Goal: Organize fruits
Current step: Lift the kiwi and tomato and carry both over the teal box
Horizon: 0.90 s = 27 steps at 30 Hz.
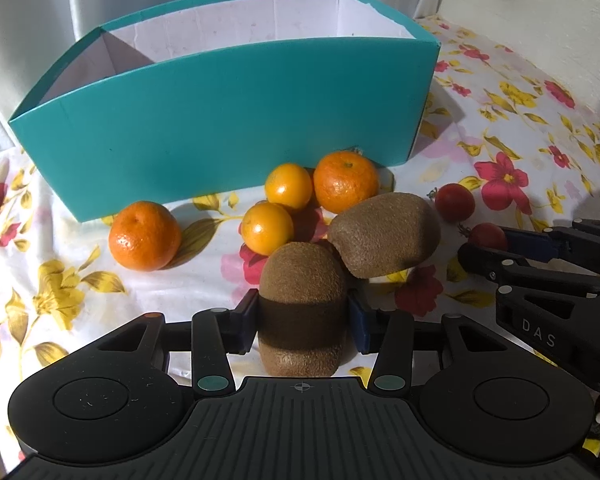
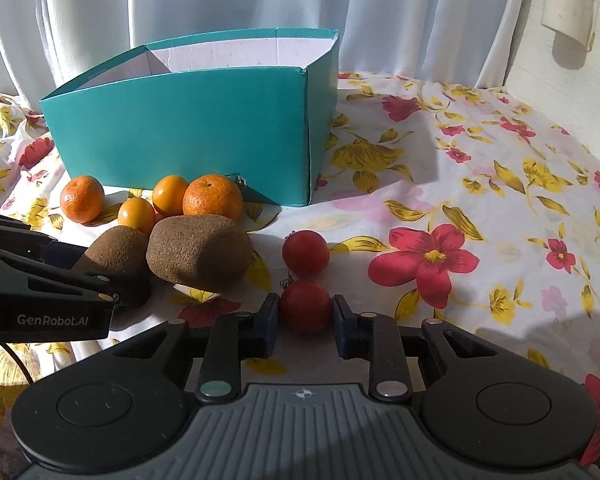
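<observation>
Clamping a kiwi (image 1: pixel 302 312), the left gripper (image 1: pixel 303 316) mirrors the right gripper (image 2: pixel 305 312), apparently pinching a tomato (image 2: pixel 305 306).

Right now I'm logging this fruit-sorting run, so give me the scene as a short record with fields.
surface: floral cloth
container: teal box, open top, no fruit visible inside
left gripper: jaws shut on near kiwi
right gripper: jaws shut on near tomato
loose kiwi: far kiwi, touching the held one
loose tomato: far tomato
citrus: four orange fruits on the cloth in front of the box
</observation>
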Motion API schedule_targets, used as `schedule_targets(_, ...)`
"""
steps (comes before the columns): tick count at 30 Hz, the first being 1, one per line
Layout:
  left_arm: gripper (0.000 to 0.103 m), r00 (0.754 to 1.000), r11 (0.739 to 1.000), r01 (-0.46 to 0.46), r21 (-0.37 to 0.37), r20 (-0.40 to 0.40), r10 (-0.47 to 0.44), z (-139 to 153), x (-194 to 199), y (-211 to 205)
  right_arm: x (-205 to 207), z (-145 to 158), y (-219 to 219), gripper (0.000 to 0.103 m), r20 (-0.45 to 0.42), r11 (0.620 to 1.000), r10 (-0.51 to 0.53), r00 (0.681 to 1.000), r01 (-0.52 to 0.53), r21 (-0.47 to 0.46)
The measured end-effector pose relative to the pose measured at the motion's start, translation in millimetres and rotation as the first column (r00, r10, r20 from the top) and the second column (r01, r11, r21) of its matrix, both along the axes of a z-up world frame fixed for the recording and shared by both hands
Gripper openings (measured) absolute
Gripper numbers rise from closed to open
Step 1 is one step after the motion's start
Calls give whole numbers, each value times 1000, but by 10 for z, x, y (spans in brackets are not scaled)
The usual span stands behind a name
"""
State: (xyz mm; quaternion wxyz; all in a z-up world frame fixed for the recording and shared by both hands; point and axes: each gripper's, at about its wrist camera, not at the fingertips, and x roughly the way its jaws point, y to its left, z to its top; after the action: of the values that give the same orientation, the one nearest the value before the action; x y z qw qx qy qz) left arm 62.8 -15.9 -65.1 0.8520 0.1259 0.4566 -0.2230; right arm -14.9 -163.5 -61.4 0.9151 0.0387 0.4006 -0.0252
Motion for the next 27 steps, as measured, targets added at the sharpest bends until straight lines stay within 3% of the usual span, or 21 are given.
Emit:
schedule_targets(5,50,1000,1000,5,15,-1,-5,77,-49,-23,-47,79,-13,27,19,1000,-16,1000,16,0)
schedule_targets(16,50,996,999,-35,35,83,32,549,-124,-81,-94,464,-36,27,88,999,-21,996,17,43)
schedule_targets(27,50,974,990,-130,48,191,119,1106,189,-166,138,822,-26,27,185,1000,10,983,-14,23)
